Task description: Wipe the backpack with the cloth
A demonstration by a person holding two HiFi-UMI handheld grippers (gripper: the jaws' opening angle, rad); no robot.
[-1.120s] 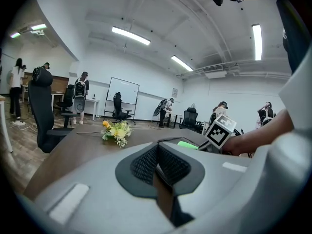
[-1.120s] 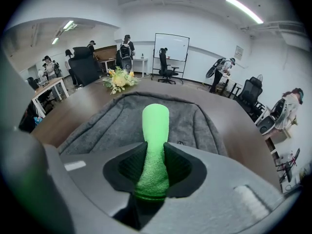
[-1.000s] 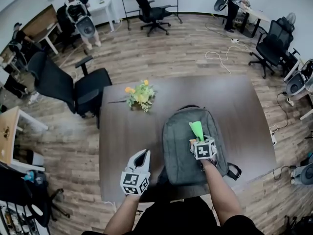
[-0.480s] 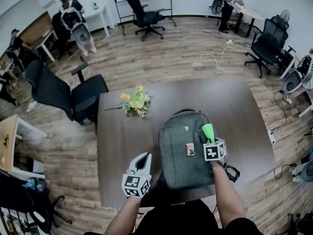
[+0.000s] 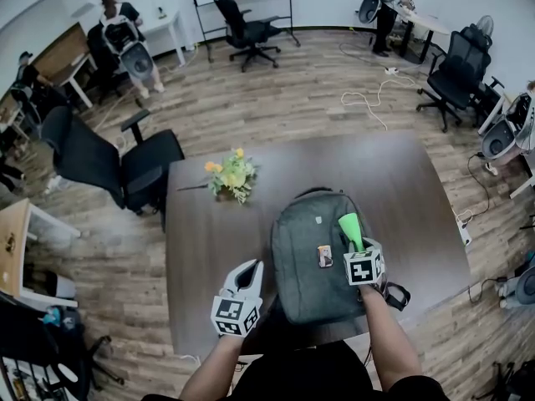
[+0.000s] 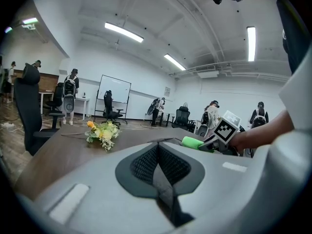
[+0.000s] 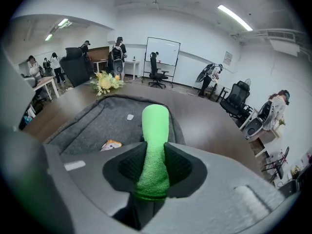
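Note:
A grey backpack (image 5: 313, 253) lies flat on the dark brown table (image 5: 209, 232), with a small orange tag (image 5: 323, 256) on its front. My right gripper (image 5: 354, 242) is over the backpack's right side, shut on a rolled green cloth (image 5: 350, 230) that sticks out past the jaws. In the right gripper view the green cloth (image 7: 154, 145) is pinched between the jaws above the backpack (image 7: 105, 118). My left gripper (image 5: 245, 277) is over the table to the left of the backpack, its jaws closed together with nothing between them (image 6: 158, 172).
A bunch of yellow flowers (image 5: 228, 172) lies on the table's far left part. A black office chair (image 5: 109, 157) stands by the table's left edge. More chairs, desks and several people are farther back. A white cable (image 5: 368, 98) lies on the wooden floor.
My right gripper with the green cloth moved from the backpack's middle to its right side, then slightly back towards the left. The left gripper barely shifted.

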